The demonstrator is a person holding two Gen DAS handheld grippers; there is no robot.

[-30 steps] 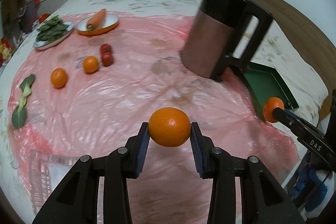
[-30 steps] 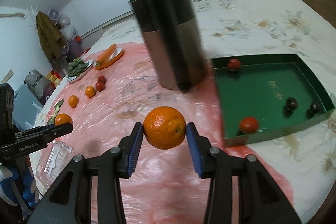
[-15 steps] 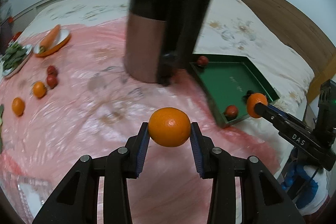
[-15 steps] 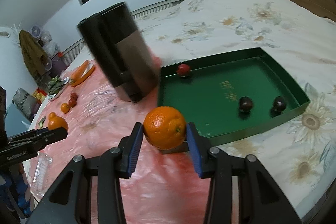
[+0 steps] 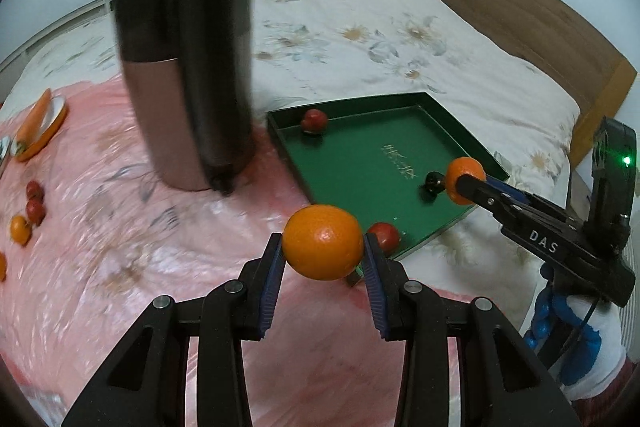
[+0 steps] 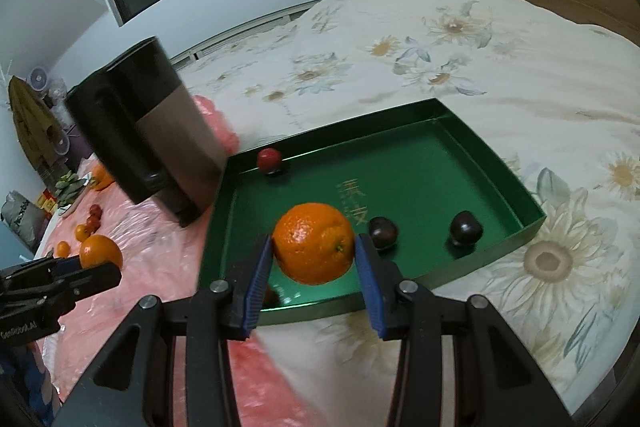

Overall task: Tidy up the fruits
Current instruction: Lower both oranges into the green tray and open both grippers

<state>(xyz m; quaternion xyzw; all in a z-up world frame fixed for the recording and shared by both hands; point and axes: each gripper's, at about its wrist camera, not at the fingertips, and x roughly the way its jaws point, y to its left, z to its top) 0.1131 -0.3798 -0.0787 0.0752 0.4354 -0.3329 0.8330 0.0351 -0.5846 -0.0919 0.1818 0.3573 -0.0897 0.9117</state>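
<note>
My left gripper is shut on an orange, held above the pink sheet just before the near corner of the green tray. My right gripper is shut on another orange, held over the tray's near edge. In the left wrist view the right gripper with its orange hangs over the tray's right side. The tray holds a red fruit at the back, two dark fruits and a red fruit at the front.
A tall dark and copper jug stands on the pink sheet left of the tray. Small oranges and red fruits lie far left, with a carrot on an orange plate. A floral quilt surrounds the tray.
Both grippers have swung right, carrying their oranges from over the pink sheet toward the green tray. The right one now hangs over the tray's near edge. The jug has shifted left in both views.
</note>
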